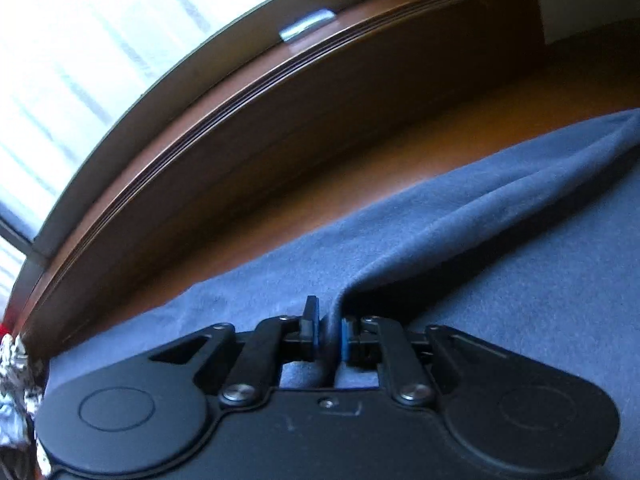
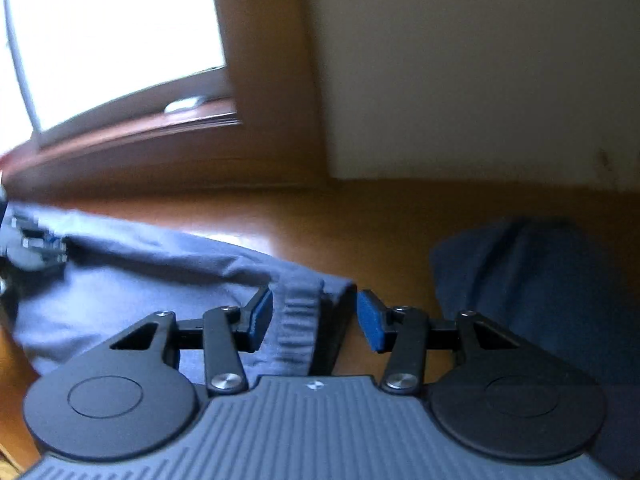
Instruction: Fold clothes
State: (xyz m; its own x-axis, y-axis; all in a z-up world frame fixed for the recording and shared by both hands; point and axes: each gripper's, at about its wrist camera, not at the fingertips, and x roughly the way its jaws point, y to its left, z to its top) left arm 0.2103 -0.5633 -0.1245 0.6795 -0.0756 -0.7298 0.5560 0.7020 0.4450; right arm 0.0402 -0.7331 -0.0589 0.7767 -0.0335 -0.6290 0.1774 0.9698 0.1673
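A blue-grey garment [image 1: 460, 240] lies spread on the brown wooden table [image 1: 360, 160]. My left gripper [image 1: 331, 334] is shut on a fold of that cloth, and a raised ridge of fabric runs from its jaws to the upper right. In the right wrist view the same garment [image 2: 140, 280] stretches left, its ribbed hem [image 2: 298, 320] lying between the blue pads of my right gripper [image 2: 314, 322]. Those jaws stand apart and the pads [image 2: 262, 316] do not press on the cloth. The left gripper [image 2: 38, 244] shows small at the far left, on the cloth's edge.
A darker navy garment [image 2: 540, 280] lies on the table to the right. A wooden window frame [image 1: 240, 92] with a metal latch [image 1: 306, 26] runs along the table's far side, next to a cream wall [image 2: 480, 80]. Crumpled foil [image 1: 14, 392] sits at the left edge.
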